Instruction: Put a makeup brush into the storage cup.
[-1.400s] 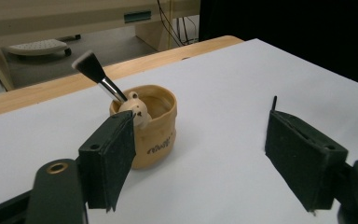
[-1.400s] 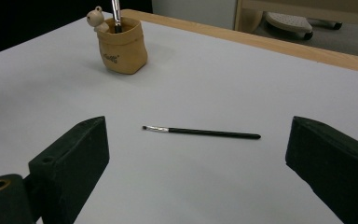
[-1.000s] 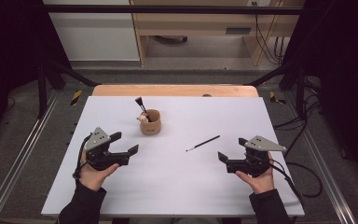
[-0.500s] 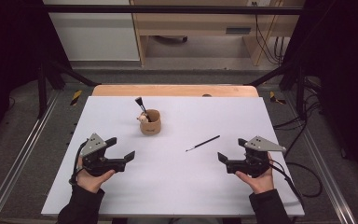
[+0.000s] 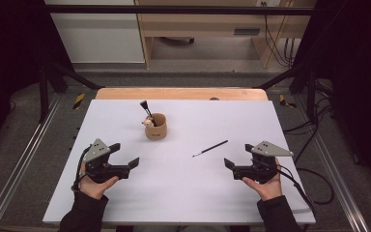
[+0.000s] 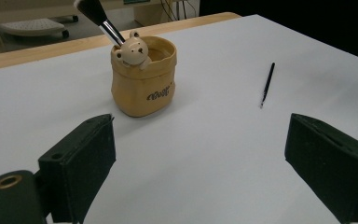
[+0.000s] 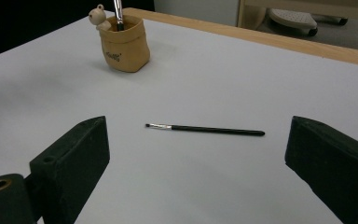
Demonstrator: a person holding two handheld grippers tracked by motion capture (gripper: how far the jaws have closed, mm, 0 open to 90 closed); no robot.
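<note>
A tan pouch-shaped cup (image 5: 155,128) with a small bear figure on its rim stands at the back left of the white tabletop (image 5: 183,193). A black fluffy brush (image 5: 145,108) stands in the cup. A thin black brush (image 5: 210,148) lies flat to its right. My left gripper (image 5: 125,154) rests near the front left, open; its jaws have just been opening, with nothing between them. My right gripper (image 5: 236,155) rests at the front right, open and empty. The left gripper view faces the cup (image 6: 142,81); the right gripper view faces the thin brush (image 7: 205,129).
A wooden strip (image 5: 181,93) runs along the table's far edge. Metal frame rails (image 5: 24,154) flank the table, and cables (image 5: 314,179) trail off to the right. Beyond the far edge are the floor and a wooden bench.
My left gripper has drawn back a little toward the person and the near left. The right gripper, the cup and the thin brush have not moved.
</note>
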